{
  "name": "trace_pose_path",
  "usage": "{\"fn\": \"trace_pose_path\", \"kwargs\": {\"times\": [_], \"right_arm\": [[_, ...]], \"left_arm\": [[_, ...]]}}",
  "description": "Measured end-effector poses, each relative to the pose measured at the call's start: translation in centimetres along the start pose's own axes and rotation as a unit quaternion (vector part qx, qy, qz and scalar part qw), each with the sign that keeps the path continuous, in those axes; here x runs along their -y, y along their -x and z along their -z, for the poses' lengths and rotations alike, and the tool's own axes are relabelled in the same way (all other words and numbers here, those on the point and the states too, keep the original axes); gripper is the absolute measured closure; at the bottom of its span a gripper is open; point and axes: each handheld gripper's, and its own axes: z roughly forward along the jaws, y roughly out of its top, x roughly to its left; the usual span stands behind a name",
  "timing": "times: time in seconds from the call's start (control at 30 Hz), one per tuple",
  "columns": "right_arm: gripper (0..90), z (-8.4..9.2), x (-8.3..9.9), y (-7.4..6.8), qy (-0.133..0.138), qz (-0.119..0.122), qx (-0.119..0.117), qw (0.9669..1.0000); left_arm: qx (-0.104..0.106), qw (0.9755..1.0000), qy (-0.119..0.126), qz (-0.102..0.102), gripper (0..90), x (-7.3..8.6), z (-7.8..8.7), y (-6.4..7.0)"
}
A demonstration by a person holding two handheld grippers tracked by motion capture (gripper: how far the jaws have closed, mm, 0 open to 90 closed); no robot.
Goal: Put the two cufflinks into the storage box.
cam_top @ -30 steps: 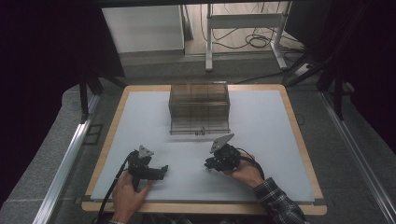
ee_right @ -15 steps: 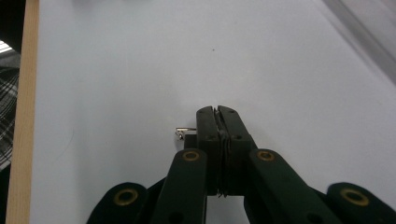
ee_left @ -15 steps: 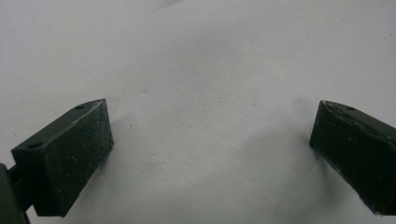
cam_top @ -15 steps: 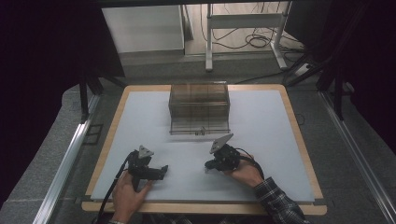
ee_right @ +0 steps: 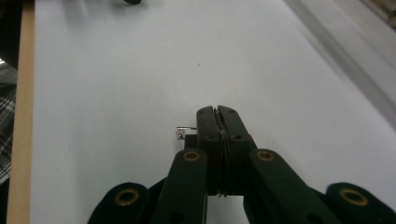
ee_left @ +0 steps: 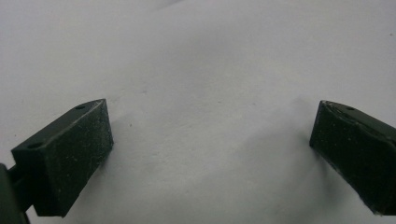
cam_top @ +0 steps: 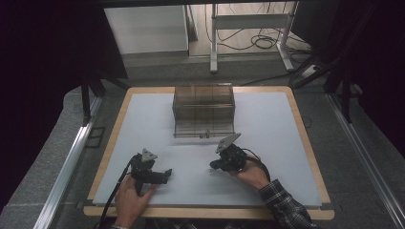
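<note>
The high view looked forward and down over the whole table point(cam_top: 267, 143); both gripper views sat close above that same white surface, facing along their jaws

On the pale blue-grey table mat point(cam_top: 267, 143), a transparent brownish plastic box point(cam_top: 204, 111) stood at the far middle, the one obstacle ahead of you. Open mat lay on both sides of it and across the whole near half. Your left gripper point(cam_top: 162, 175) and right gripper point(cam_top: 215, 166) rested well apart, with bare mat between them. The light wooden table edge point(cam_top: 305, 138) bounded the sides.
</note>
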Motion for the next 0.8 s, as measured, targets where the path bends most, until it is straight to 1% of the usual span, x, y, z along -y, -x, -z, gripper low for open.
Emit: {"fn": "trace_pose_path", "kwargs": {"times": [0.1, 0.23, 0.43, 0.63, 0.8], "right_arm": [[88.4, 0.2, -0.2, 0.1, 0.001, -0.004, 0.006, 1.0], [88.3, 0.5, -0.4, 0.4, 0.002, -0.003, 0.012, 0.9999], [88.3, 0.8, -0.8, 0.8, 0.003, -0.017, 0.02, 0.9996], [88.3, 1.0, -1.1, 1.2, 0.005, -0.025, 0.025, 0.9994], [88.3, 1.2, -1.5, 1.5, 0.007, -0.025, 0.028, 0.9993]], "left_arm": [[0.0, 1.0, 0.0, 0.0, 0.0, 0.0, 0.0, 0.0], [0.0, 1.0, 0.0, 0.0, 0.0, 0.0, 0.0, 0.0], [0.0, 1.0, 0.0, 0.001, 0.0, 0.0, 0.0, 0.0], [0.0, 1.0, -0.001, -0.001, 0.0, 0.0, 0.0, 0.0], [0.0, 1.0, -0.001, -0.001, 0.0, 0.0, 0.0, 0.0]]}}
